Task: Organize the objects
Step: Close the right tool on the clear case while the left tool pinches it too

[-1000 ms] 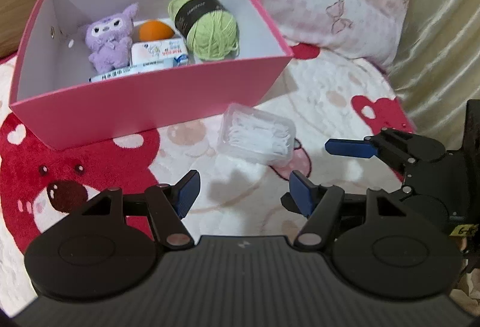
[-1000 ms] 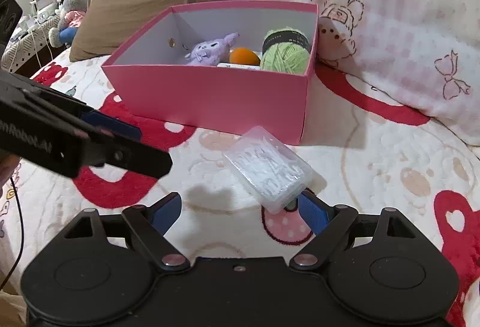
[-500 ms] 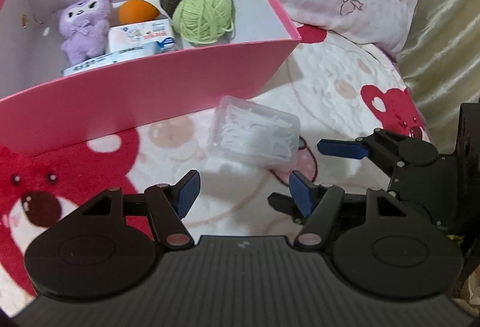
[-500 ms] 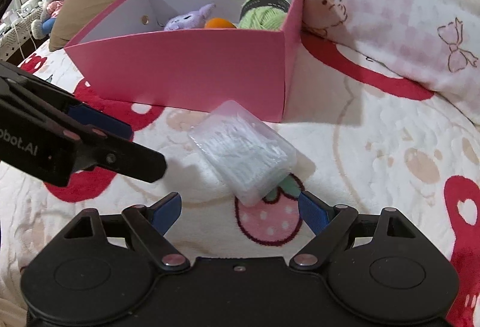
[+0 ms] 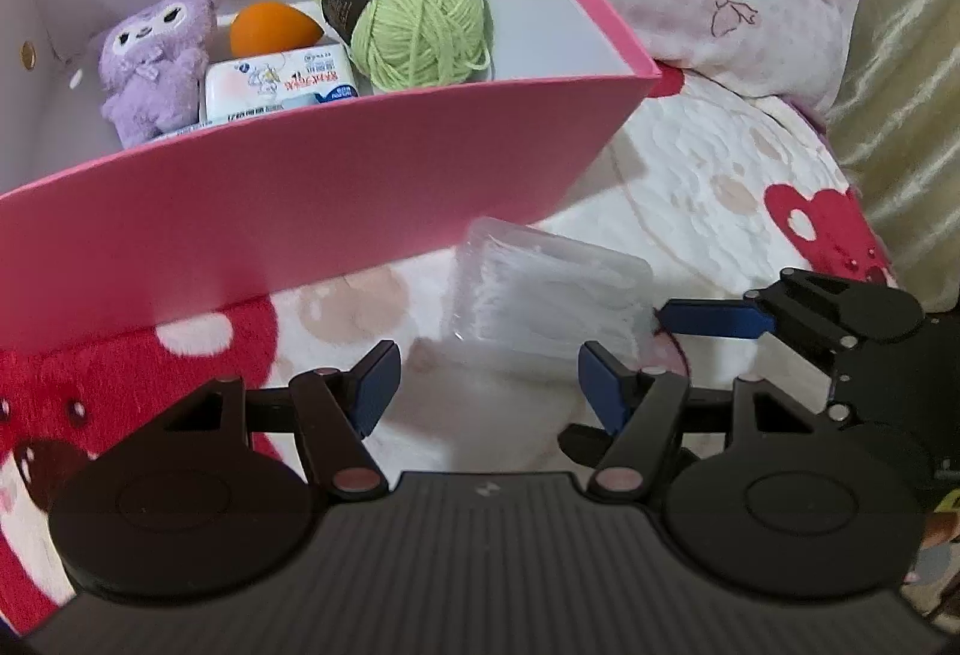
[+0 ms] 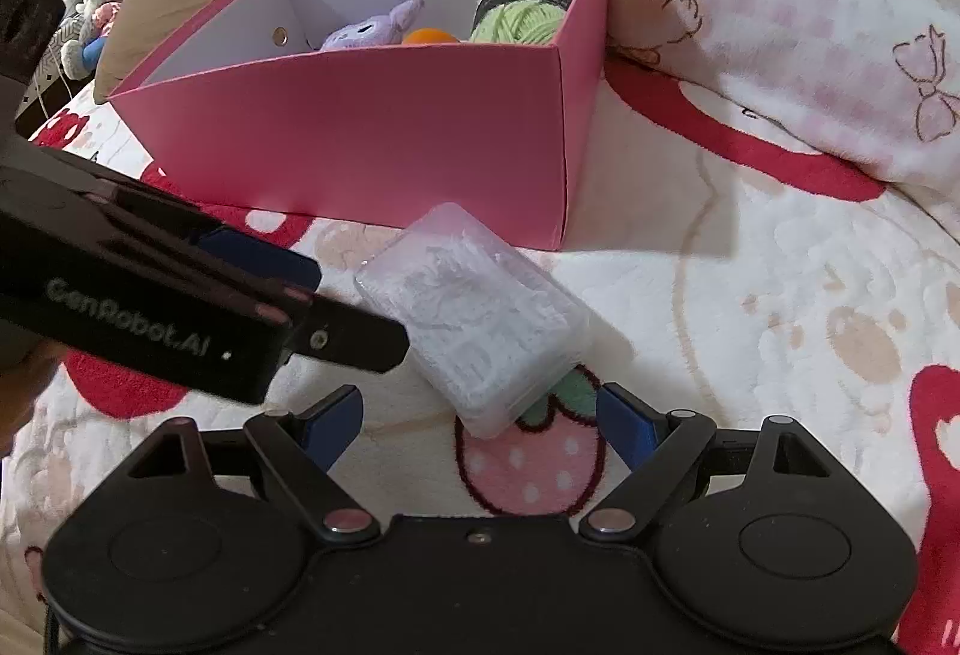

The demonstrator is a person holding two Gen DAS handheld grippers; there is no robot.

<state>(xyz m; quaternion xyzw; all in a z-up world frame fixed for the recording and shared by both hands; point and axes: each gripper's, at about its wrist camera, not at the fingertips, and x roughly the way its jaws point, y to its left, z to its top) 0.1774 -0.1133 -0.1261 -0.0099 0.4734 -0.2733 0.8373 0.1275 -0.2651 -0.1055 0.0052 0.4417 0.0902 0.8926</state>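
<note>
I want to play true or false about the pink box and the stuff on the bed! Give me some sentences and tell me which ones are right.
1. The clear plastic case lies inside the pink box. False: it lies on the blanket in front of the box.
2. A green yarn ball sits in the box. True.
3. The purple plush toy is on the blanket outside the box. False: it is inside the box.
4. The right gripper is open and grips nothing. True.
5. The left gripper is squeezing the case. False: its jaws are open, with nothing gripped.
</note>
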